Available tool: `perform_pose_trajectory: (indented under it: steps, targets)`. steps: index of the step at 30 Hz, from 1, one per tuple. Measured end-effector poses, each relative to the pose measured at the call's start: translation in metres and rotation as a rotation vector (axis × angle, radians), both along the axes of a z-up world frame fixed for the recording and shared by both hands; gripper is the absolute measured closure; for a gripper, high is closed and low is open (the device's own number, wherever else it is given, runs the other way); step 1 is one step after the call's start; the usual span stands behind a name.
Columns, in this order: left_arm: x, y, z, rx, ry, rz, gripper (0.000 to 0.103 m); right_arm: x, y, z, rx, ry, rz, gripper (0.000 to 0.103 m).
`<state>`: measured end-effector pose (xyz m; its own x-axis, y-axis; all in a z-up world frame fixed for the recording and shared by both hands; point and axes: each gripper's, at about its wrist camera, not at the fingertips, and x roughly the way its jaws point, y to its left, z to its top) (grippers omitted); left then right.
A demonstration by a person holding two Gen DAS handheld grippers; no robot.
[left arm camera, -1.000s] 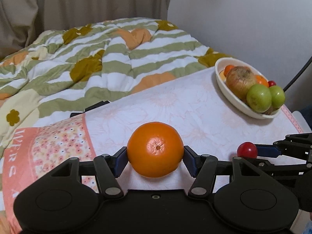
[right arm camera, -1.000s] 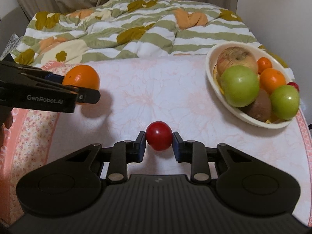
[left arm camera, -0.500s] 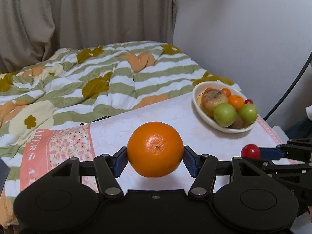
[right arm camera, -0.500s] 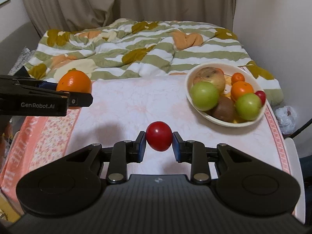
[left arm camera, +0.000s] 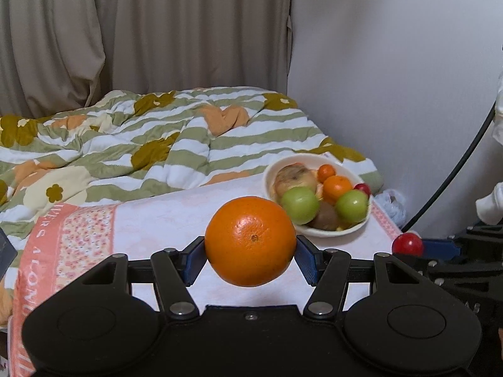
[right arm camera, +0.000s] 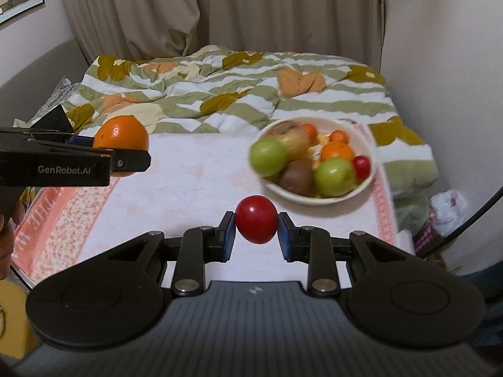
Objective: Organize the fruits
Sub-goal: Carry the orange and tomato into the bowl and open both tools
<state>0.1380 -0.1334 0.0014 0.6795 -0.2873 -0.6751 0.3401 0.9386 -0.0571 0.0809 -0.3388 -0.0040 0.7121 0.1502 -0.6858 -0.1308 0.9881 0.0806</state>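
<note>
My left gripper [left arm camera: 250,256] is shut on a large orange [left arm camera: 250,241], held in the air above the pink-and-white cloth of the table [left arm camera: 163,216]. The same orange [right arm camera: 121,143] shows at the left of the right wrist view, clamped by the left gripper [right arm camera: 125,154]. My right gripper [right arm camera: 257,231] is shut on a small red fruit [right arm camera: 257,223], also lifted off the cloth. That red fruit [left arm camera: 407,244] appears at the right edge of the left wrist view. A cream bowl [right arm camera: 366,144] at the table's far right holds green apples, small oranges, a kiwi and other fruit.
A bed with a striped green, white and orange quilt [right arm camera: 239,91] lies behind the table. Beige curtains [left arm camera: 157,31] hang beyond it. A white wall [left arm camera: 393,78] stands at the right, with a black cable [left arm camera: 456,176] and a plastic bag [right arm camera: 446,207] beside the table.
Both grippers rose and pulled back from the table with their fruits still clamped. The bowl and cloth now look smaller and farther, and more of the curtains and wall shows.
</note>
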Motion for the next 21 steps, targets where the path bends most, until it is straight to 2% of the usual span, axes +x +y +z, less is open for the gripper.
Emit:
perform_pose_trajectory:
  steps: [8,21]
  targets:
    - [0.017,-0.048,0.003,-0.01,-0.01,-0.006,0.039,0.029,-0.061,0.008,-0.027,-0.021,-0.009,0.059]
    - [0.106,-0.122,-0.015,0.048,-0.001,-0.141,0.039,0.114,-0.12,-0.004,-0.004,-0.01,-0.1,0.059]
